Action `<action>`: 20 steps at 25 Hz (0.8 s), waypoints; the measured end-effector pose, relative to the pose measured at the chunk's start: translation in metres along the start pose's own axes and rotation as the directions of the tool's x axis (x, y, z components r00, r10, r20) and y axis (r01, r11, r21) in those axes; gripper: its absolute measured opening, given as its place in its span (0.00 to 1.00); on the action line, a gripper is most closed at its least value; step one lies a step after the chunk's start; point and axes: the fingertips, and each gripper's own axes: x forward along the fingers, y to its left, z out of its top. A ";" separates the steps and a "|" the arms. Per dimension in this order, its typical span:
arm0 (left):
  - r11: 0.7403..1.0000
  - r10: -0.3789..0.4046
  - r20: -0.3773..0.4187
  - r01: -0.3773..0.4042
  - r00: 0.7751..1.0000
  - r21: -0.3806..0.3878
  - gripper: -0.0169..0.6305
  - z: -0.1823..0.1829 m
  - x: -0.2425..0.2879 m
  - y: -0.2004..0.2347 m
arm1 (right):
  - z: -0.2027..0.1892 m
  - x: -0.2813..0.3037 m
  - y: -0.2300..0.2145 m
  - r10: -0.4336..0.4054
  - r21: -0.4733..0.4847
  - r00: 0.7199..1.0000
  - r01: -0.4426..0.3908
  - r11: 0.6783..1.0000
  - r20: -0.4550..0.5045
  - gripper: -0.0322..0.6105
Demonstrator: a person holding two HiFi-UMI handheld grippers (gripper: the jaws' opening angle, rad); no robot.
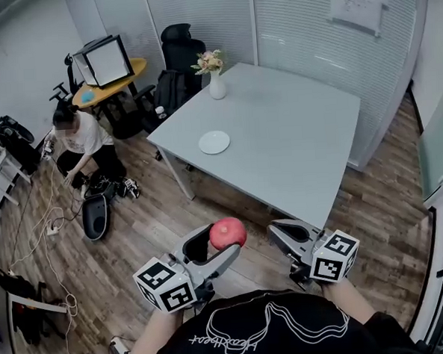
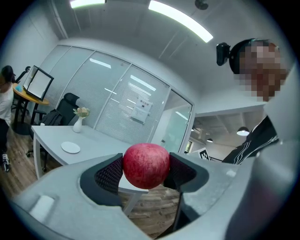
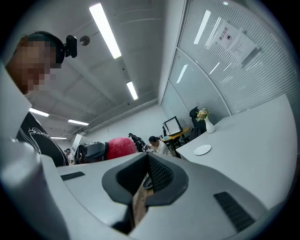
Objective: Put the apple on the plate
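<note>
The apple (image 1: 228, 231) is clamped in the left tongs (image 2: 146, 172), held in the air near the person, well apart from the plate (image 1: 214, 142) on the far tabletop (image 1: 301, 138). It appears nearly round; its stem direction cannot be told. The right tongs (image 3: 148, 174) are closed together on nothing.

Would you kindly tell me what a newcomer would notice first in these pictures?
The red apple clamped in the left tool, held over the wooden floor short of the table. Beyond it, the white plate lies bare on the table, with a vase of flowers at the far corner.
</note>
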 end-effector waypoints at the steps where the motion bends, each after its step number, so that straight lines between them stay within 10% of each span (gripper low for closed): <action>1: 1.000 0.000 0.006 0.000 1.000 0.008 0.50 0.003 0.002 0.000 | 0.001 0.000 -0.002 0.006 0.012 1.000 -0.006 1.000 0.001 0.06; 20: 1.000 -0.019 0.020 0.019 1.000 0.002 0.50 0.019 0.049 0.103 | 0.016 0.066 -0.088 -0.053 0.105 0.998 0.050 0.993 0.029 0.06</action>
